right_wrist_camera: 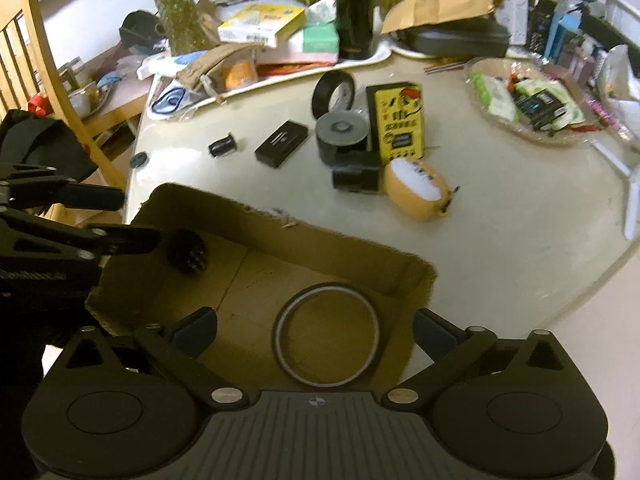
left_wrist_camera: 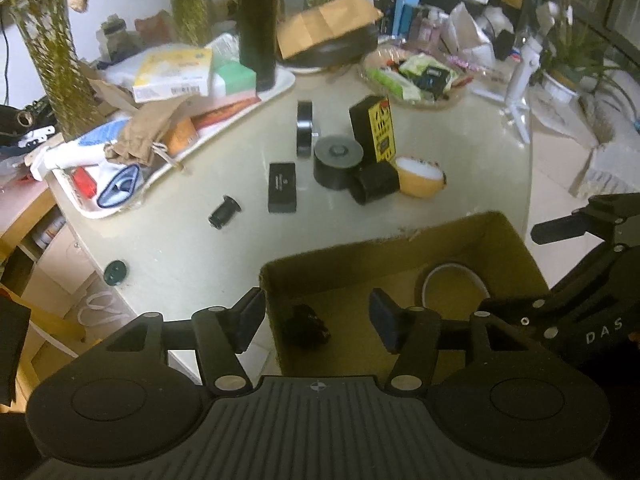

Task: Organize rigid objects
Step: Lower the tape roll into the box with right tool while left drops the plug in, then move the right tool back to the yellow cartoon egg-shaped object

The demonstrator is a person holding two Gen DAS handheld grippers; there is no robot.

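An open cardboard box (left_wrist_camera: 360,248) (right_wrist_camera: 320,236) sits at the near table edge. In it lie a small black knobbly part (left_wrist_camera: 306,326) (right_wrist_camera: 186,256) and a thin tape ring (left_wrist_camera: 432,276) (right_wrist_camera: 280,332). My left gripper (left_wrist_camera: 318,322) (right_wrist_camera: 120,216) hangs open over the box's left end, with the black part lying loose below its pads. My right gripper (right_wrist_camera: 316,330) (left_wrist_camera: 516,272) stands wide open over the ring without touching it. Further back on the table are a flat black case (left_wrist_camera: 282,186) (right_wrist_camera: 282,142), a small black cylinder (left_wrist_camera: 224,212) (right_wrist_camera: 222,146), a grey roll (left_wrist_camera: 338,160) (right_wrist_camera: 342,134) and a yellow-black box (left_wrist_camera: 374,128) (right_wrist_camera: 400,122).
An upright black tape roll (left_wrist_camera: 304,128), a black block (right_wrist_camera: 356,174) and a yellow round piece (right_wrist_camera: 416,188) crowd the grey roll. Behind stand a cluttered white tray (left_wrist_camera: 276,88), a tall black bottle (left_wrist_camera: 258,28) and a snack basket (right_wrist_camera: 528,100). A wooden chair (right_wrist_camera: 36,52) stands left.
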